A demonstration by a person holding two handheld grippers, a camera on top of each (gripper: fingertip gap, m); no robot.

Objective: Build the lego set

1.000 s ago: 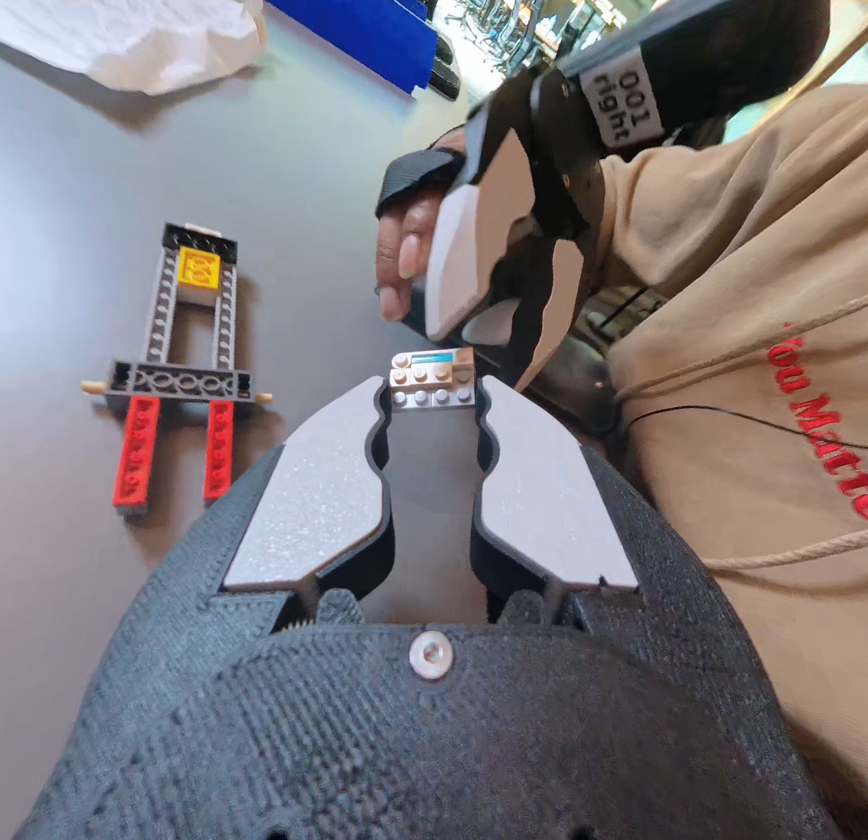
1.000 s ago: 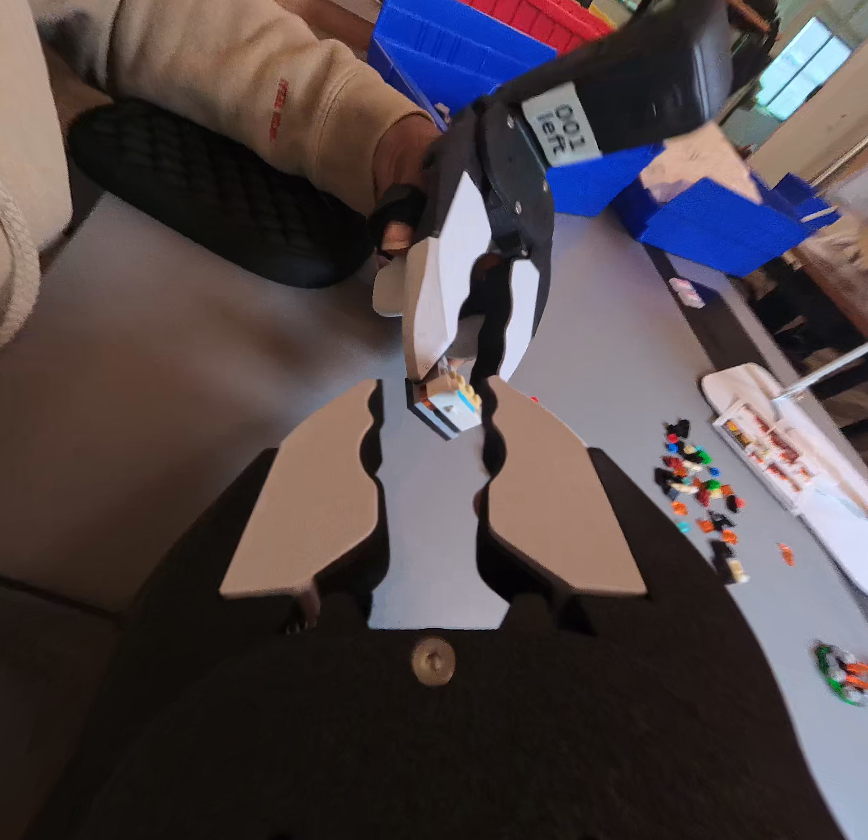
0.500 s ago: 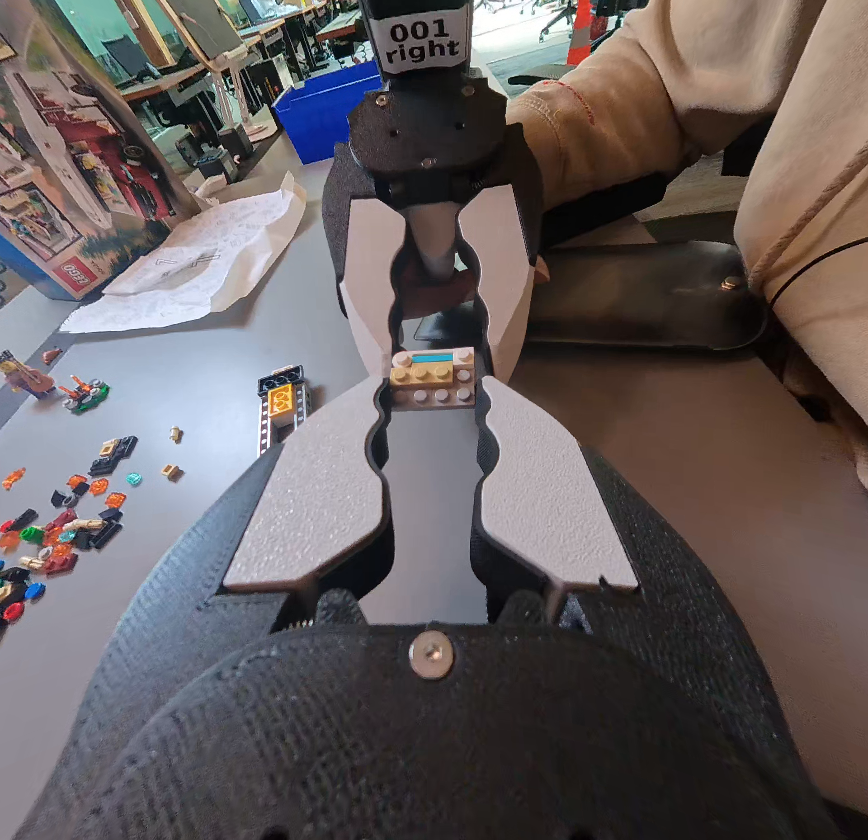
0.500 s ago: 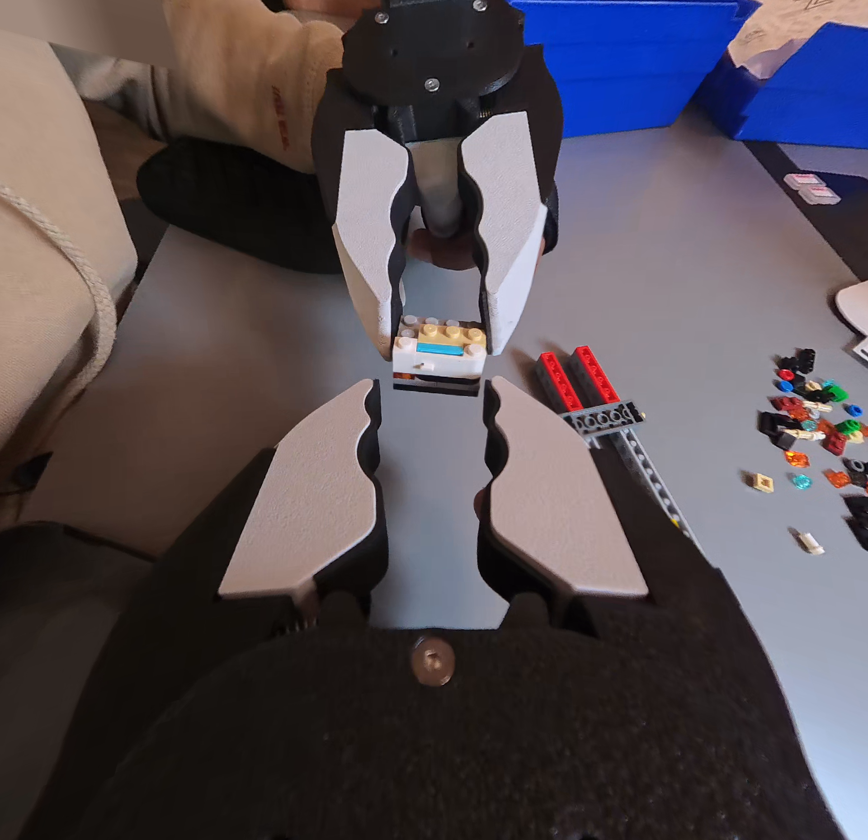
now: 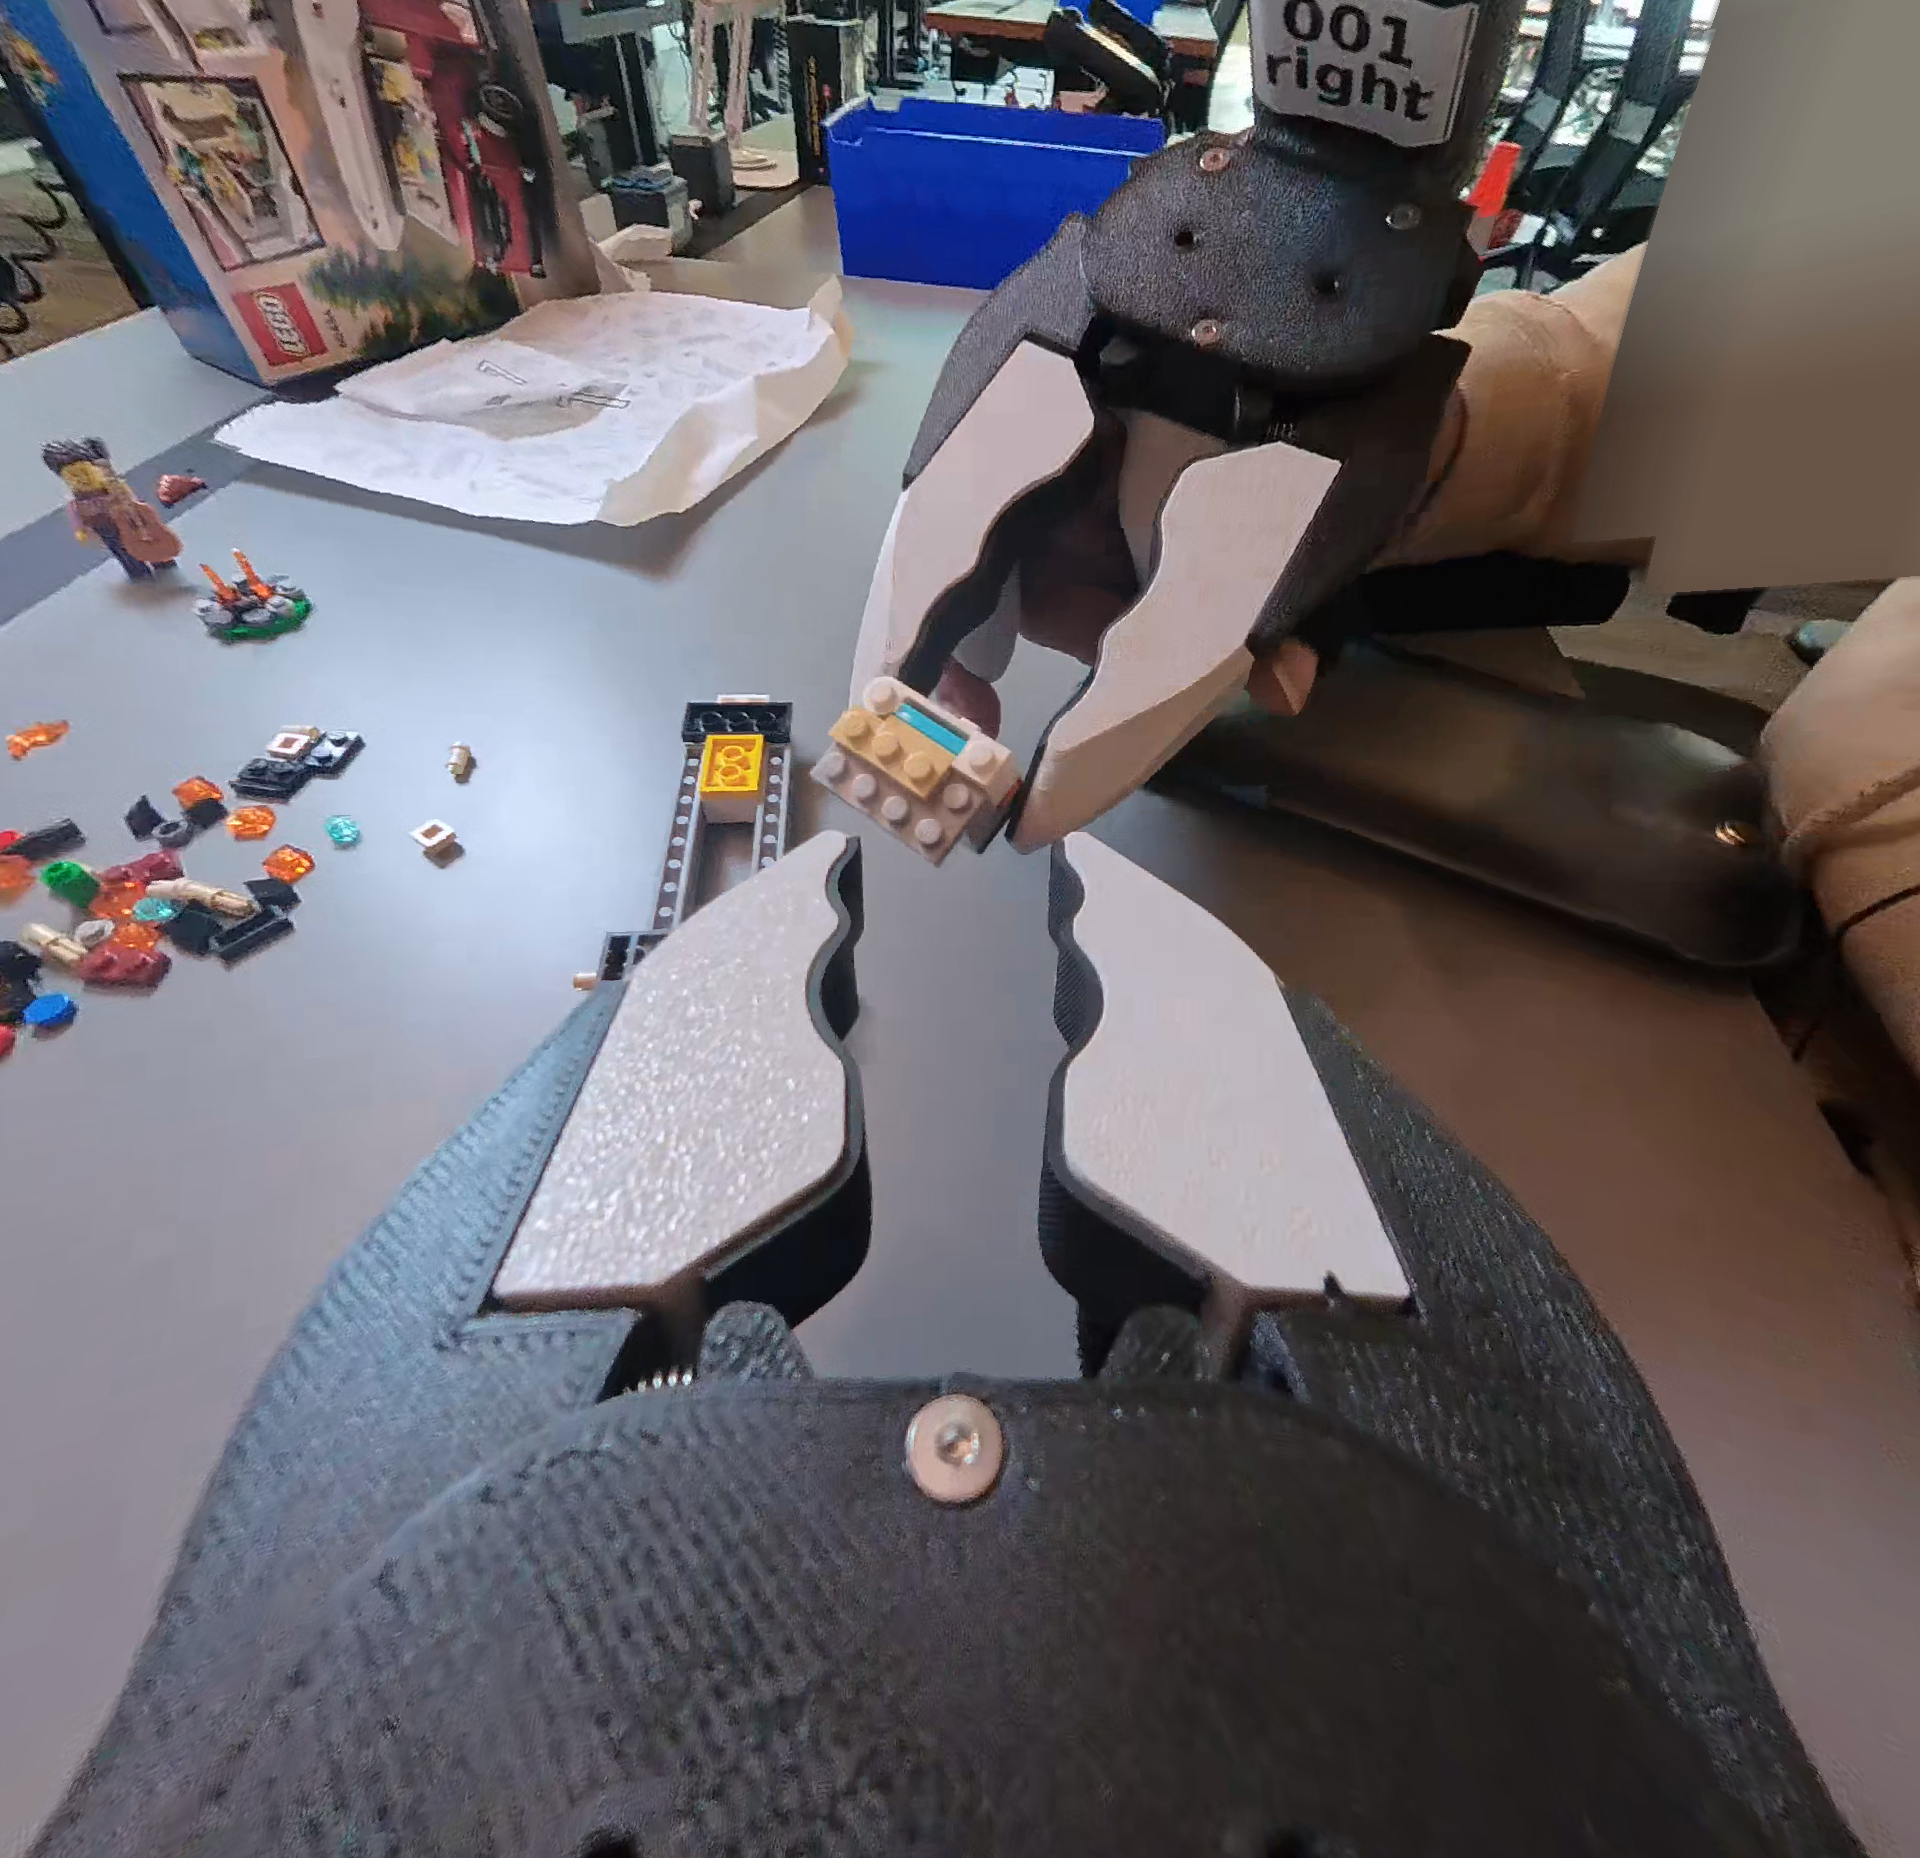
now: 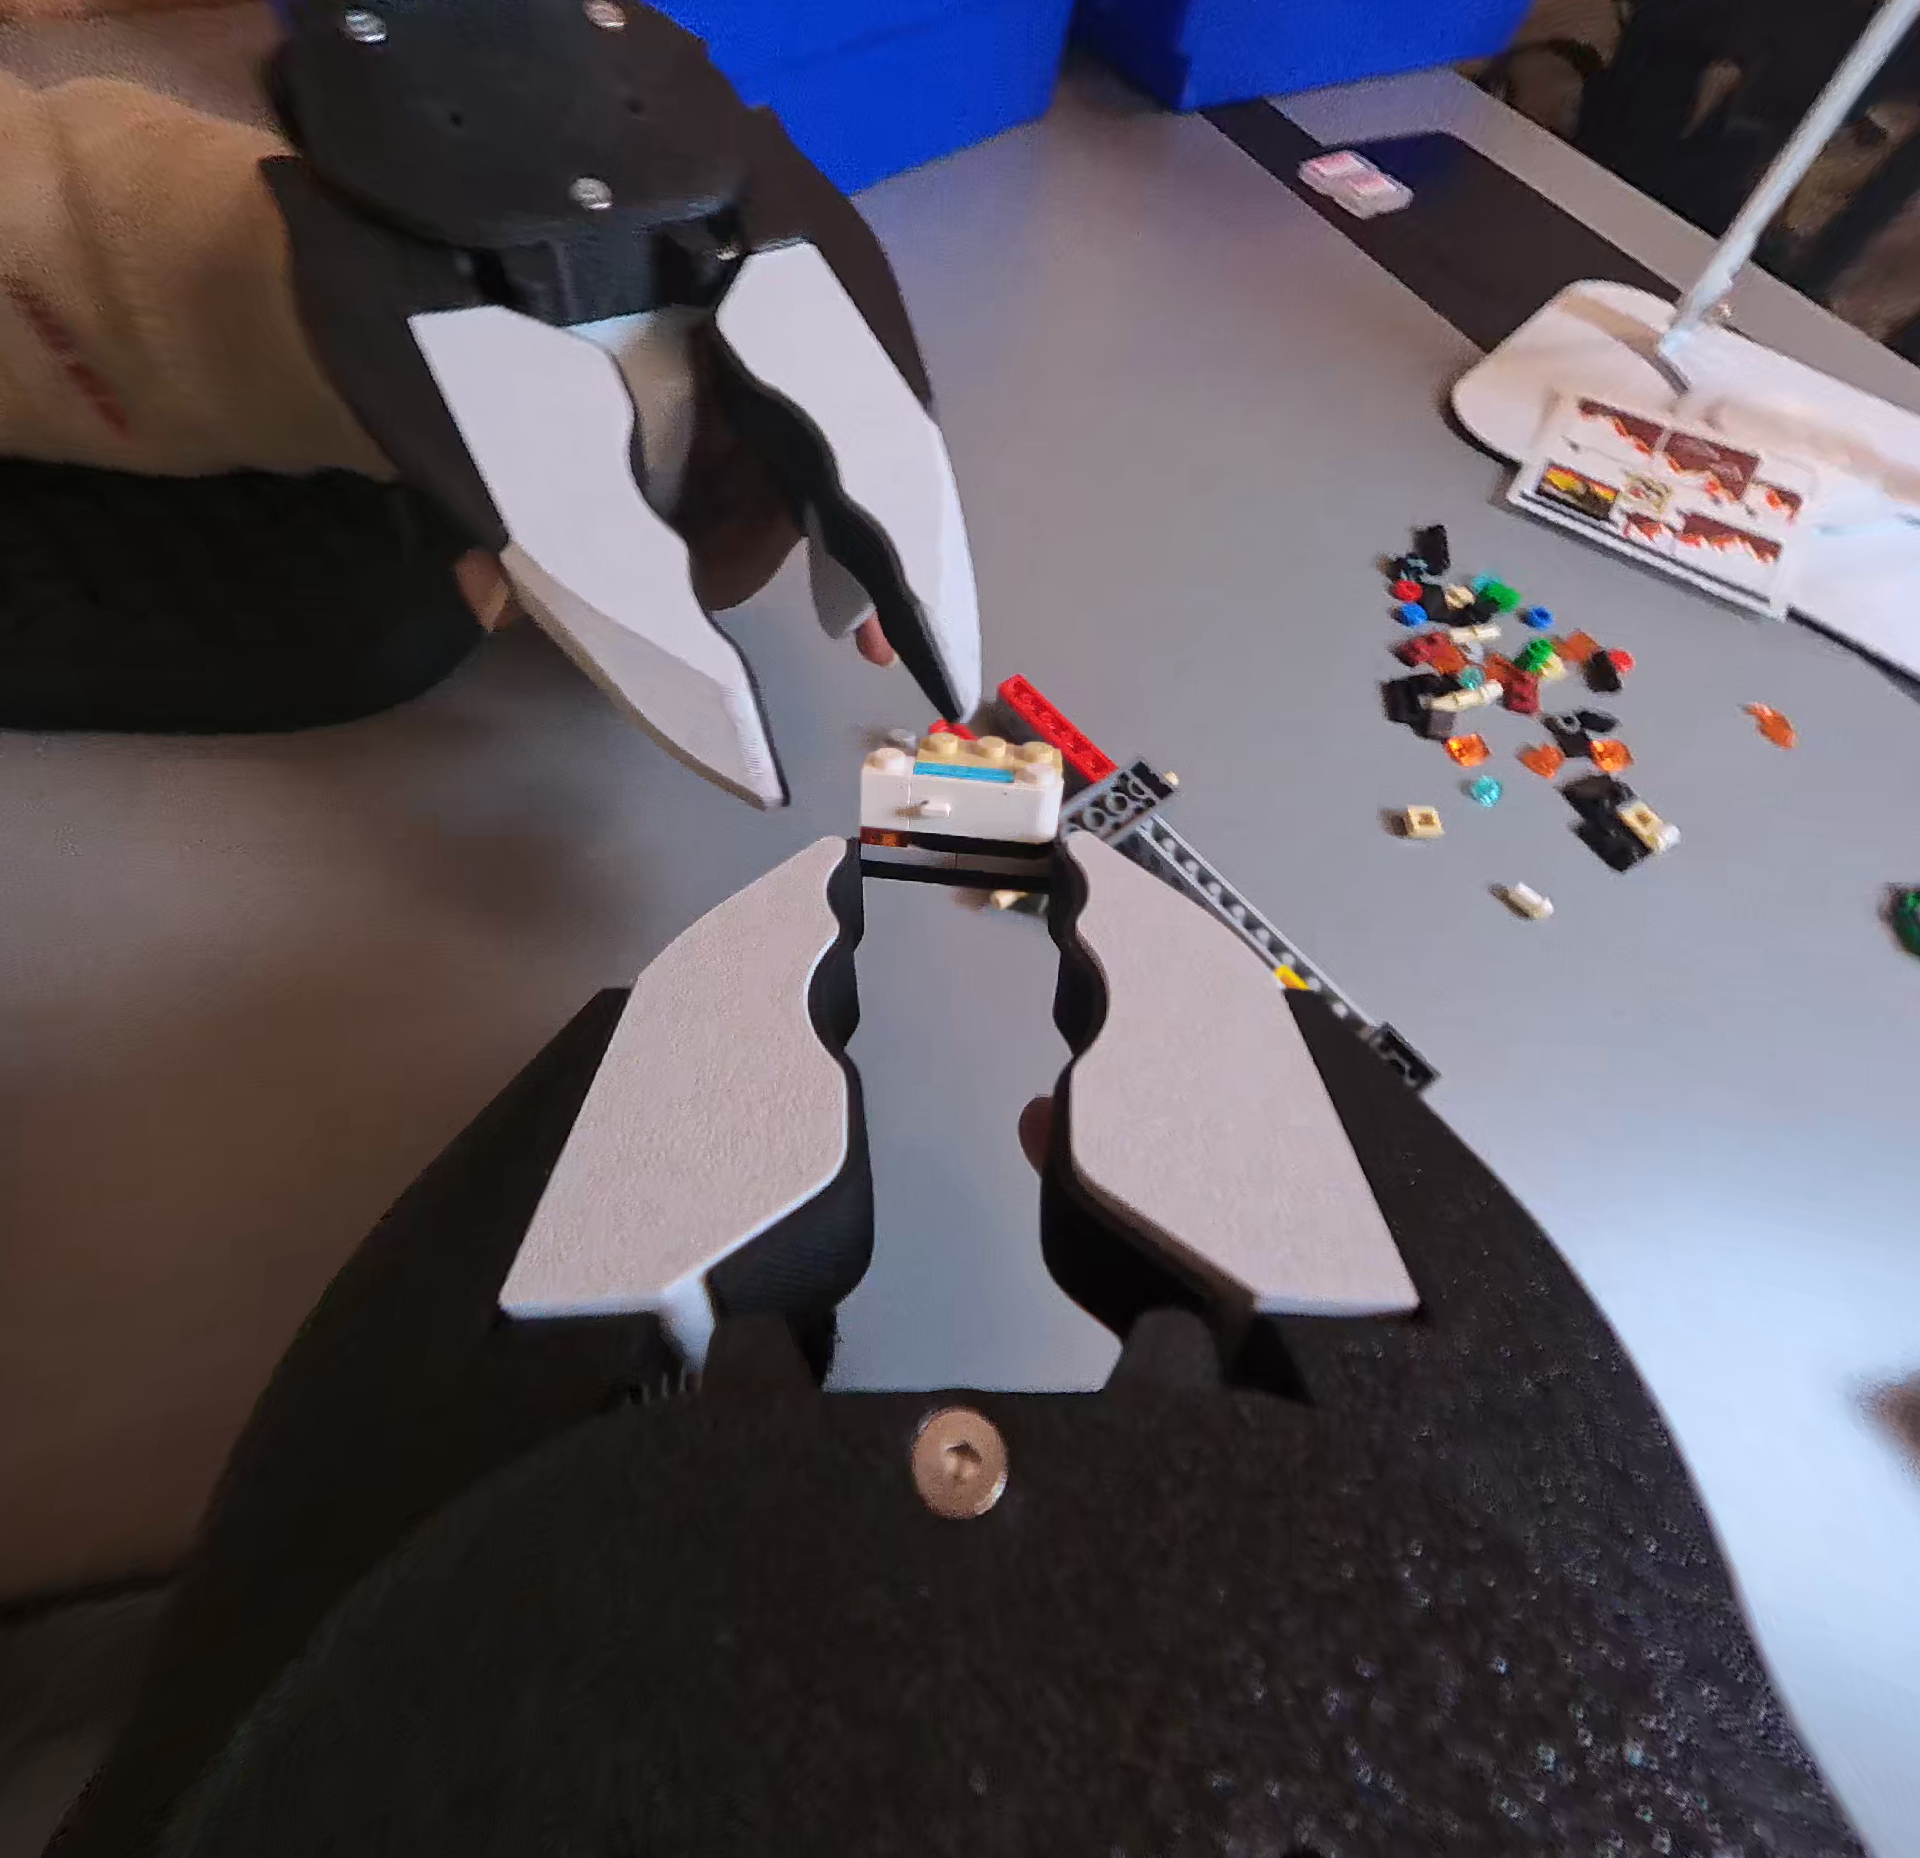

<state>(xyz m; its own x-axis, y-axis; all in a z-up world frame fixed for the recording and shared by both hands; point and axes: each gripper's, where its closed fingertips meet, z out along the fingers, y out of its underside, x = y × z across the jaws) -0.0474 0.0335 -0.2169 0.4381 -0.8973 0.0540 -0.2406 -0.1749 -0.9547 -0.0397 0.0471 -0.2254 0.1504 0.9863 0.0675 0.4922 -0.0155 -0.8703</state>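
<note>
A small lego assembly of white, tan and grey bricks with a blue tile sits between the tips of my right gripper, which is shut on it above the table. In the left wrist view the same assembly is tilted, held in the right gripper. My left gripper is open and empty, its tips just short of the assembly; it also shows in the right wrist view, jaws apart. A grey beam frame with a yellow brick lies flat on the table; it also shows in the right wrist view.
Several loose small pieces lie left of the frame, with a minifigure and a small campfire build. A lego box, a crumpled paper bag and a blue bin stand behind. A sticker sheet lies at the right. Left and right tips are no more than a few centimetres apart. The right tips stand about 25 cm off the small campfire build.
The assembly has passed from my left gripper to my right one. The left gripper let go and drew back; the right gripper closed on the assembly and tilted it.
</note>
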